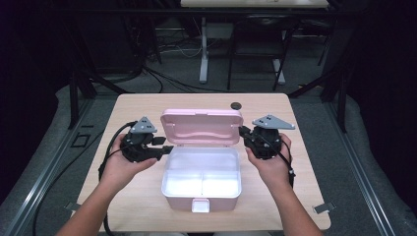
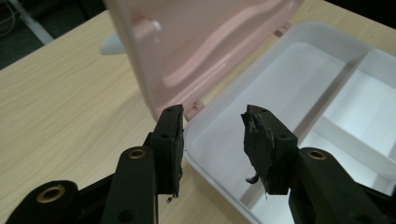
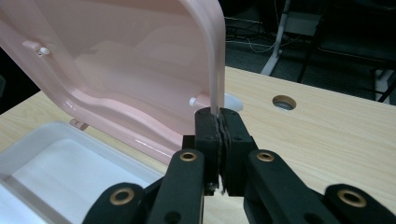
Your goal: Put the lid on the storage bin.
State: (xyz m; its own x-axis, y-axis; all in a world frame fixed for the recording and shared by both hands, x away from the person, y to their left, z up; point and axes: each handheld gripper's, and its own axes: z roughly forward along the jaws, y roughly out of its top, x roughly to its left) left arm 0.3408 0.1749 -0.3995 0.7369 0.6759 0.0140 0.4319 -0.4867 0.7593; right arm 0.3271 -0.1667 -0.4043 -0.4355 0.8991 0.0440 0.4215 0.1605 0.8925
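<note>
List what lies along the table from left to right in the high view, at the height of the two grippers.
left gripper → pink lid, standing open → right gripper, shut on the lid's edge → bare table

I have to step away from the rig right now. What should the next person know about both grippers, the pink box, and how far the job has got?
Right gripper: shut on the lid, pinching its side edge and holding it upright.
Left gripper: open, nothing between its pads, jaws over the near left corner of the tray, by the hinge.
Box: middle of the table, white tray with compartments, nothing visible inside.
Done: lid is open.
Left: probably to close or let go of the lid; I cannot tell which.
</note>
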